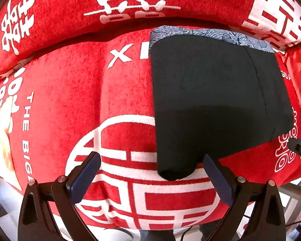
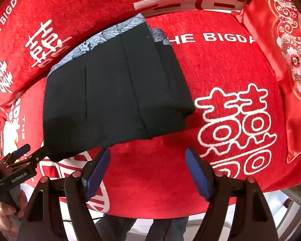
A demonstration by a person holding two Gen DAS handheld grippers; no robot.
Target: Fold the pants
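Black folded pants lie flat on the red seat, with a blue-grey patterned lining showing along the far edge. My left gripper points down over the near left corner of the pants. That corner sits between the wide open fingers, and neither pad touches it. In the right wrist view the pants lie up and to the left. My right gripper stands open over bare red cloth just in front of their near edge. The left gripper appears at that corner too.
The seat is a red sofa cover printed with white characters, with a matching back cushion behind. A red embroidered pillow leans at the right end. The sofa's front edge and the person's legs lie below.
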